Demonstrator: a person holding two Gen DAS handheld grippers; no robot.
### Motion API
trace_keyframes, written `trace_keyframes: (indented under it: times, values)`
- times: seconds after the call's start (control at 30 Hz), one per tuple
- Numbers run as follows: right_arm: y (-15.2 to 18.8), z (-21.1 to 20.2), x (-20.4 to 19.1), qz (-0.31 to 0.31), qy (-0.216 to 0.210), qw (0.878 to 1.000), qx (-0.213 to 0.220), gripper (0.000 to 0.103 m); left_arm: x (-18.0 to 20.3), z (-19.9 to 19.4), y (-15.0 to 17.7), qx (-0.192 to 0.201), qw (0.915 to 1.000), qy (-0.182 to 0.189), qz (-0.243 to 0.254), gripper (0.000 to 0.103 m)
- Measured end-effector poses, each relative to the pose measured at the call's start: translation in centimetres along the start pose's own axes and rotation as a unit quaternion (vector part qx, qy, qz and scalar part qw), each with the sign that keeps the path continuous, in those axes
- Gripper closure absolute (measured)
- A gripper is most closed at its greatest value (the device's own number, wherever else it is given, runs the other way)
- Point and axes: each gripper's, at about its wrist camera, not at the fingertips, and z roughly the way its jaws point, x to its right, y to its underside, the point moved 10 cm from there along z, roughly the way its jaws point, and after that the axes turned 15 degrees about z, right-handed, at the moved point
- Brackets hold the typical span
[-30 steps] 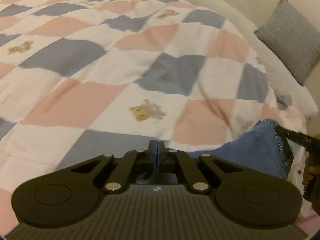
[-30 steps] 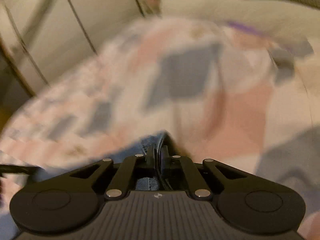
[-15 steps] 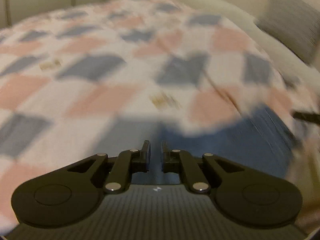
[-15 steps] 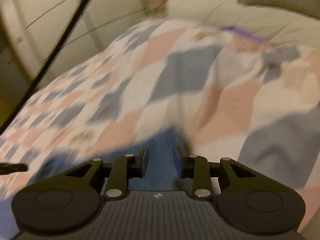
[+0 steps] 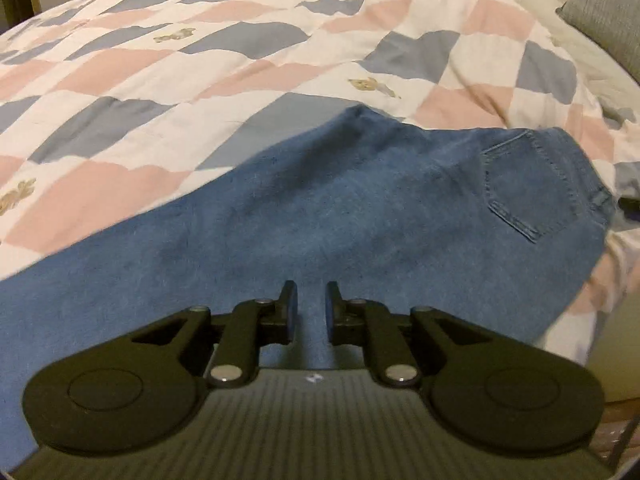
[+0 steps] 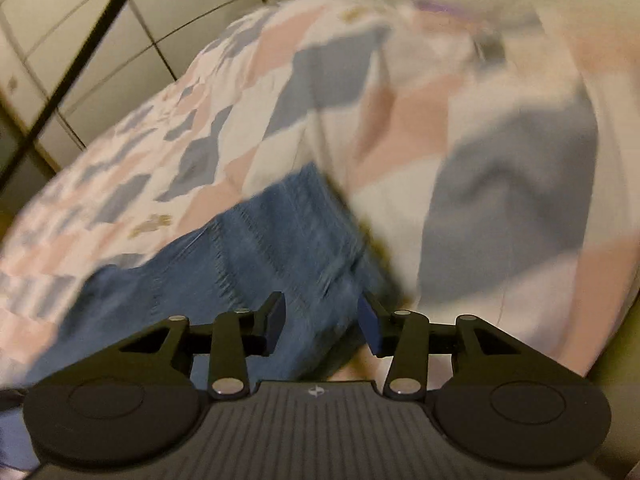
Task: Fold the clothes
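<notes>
At lower centre of each view the jaws stand parted and empty — left gripper [image 5: 307, 307] narrowly, right gripper [image 6: 322, 319] wider — above blue jeans [image 5: 340, 216] spread flat across the frame's middle on a checkered quilt [image 5: 168, 64].

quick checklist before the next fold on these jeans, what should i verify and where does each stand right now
1. Left gripper free of cloth: ok, jaws apart, nothing between them.
2. Right gripper free of cloth: ok, jaws wide apart, no denim pinched.
3. Jeans lying flat on the quilt: ok in the left wrist view, back pocket facing up.
4. Both legs stacked evenly: cannot tell, the hems are out of view.
5. Waistband edge lined up: cannot tell, the right wrist view is blurred.
6. Space on the quilt beyond the jeans for a fold: ok.
</notes>
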Motion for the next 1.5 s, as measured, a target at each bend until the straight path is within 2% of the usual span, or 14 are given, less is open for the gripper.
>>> trace_keyframes:
  times: [0.13, 0.2, 0.3, 0.43, 0.5, 0.57, 0.63, 0.77, 0.87, 1.0, 1.07, 1.17, 1.23, 1.5]
  values:
    - [-0.6, 2.6, 1.5, -0.025, 0.073, 0.997, 0.003, 0.059, 0.6, 0.6, 2.8, -0.037, 0.9992, -0.011, -0.005, 0.093]
    - [-1.4, 2.0, 0.8, -0.023, 0.063, 0.998, 0.015, 0.06, -0.2, -0.7, 3.9, -0.042, 0.9986, -0.024, -0.021, 0.093]
    - [-0.9, 0.0, -2.2, -0.06, 0.027, 0.998, 0.025, 0.06, -1.6, -2.7, 5.5, -0.049, 0.9967, -0.045, -0.046, 0.093]
    - [4.0, 1.2, -6.9, -0.095, -0.038, 0.994, -0.029, 0.06, -3.7, -4.4, 7.9, -0.071, 0.9911, -0.08, -0.079, 0.093]
    - [7.2, 3.3, -8.2, -0.108, -0.041, 0.991, -0.069, 0.059, -4.4, -4.4, 9.3, -0.091, 0.987, -0.097, -0.09, 0.093]
    - [9.7, 5.4, -8.3, -0.134, -0.003, 0.987, -0.087, 0.058, -4.9, -4.2, 10.6, -0.116, 0.9825, -0.113, -0.092, 0.093]
    - [10.3, 5.8, -8.6, -0.136, 0.012, 0.988, -0.075, 0.056, -5.7, -4.2, 11.6, -0.126, 0.9791, -0.123, -0.102, 0.09]
    - [10.8, 5.1, -9.8, -0.145, 0.033, 0.988, -0.049, 0.057, -7.7, -5.4, 12.8, -0.1, 0.979, -0.129, -0.122, 0.089]
    - [12.2, 4.4, -11.4, -0.154, 0.037, 0.987, -0.036, 0.055, -8.8, -5.6, 13.2, -0.097, 0.9797, -0.128, -0.119, 0.088]
    - [14.8, 5.6, -12.0, -0.172, 0.09, 0.98, -0.048, 0.054, -10.2, -5.7, 13.9, -0.094, 0.9807, -0.127, -0.115, 0.084]
    - [15.3, 4.0, -13.9, -0.153, 0.072, 0.985, -0.034, 0.054, -10.6, -6.4, 14.0, -0.096, 0.9815, -0.127, -0.107, 0.084]
    - [16.2, 0.3, -16.9, -0.136, 0.04, 0.99, -0.011, 0.045, -10.7, -9.0, 14.0, -0.098, 0.983, -0.128, -0.089, 0.083]
    - [17.2, -1.8, -18.4, -0.123, 0.026, 0.992, -0.006, 0.044, -10.9, -10.9, 14.1, -0.095, 0.984, -0.128, -0.08, 0.081]
    - [22.6, -9.4, -21.4, -0.061, -0.001, 0.998, -0.03, 0.035, -12.7, -19.9, 15.2, -0.083, 0.9835, -0.148, -0.062, 0.072]
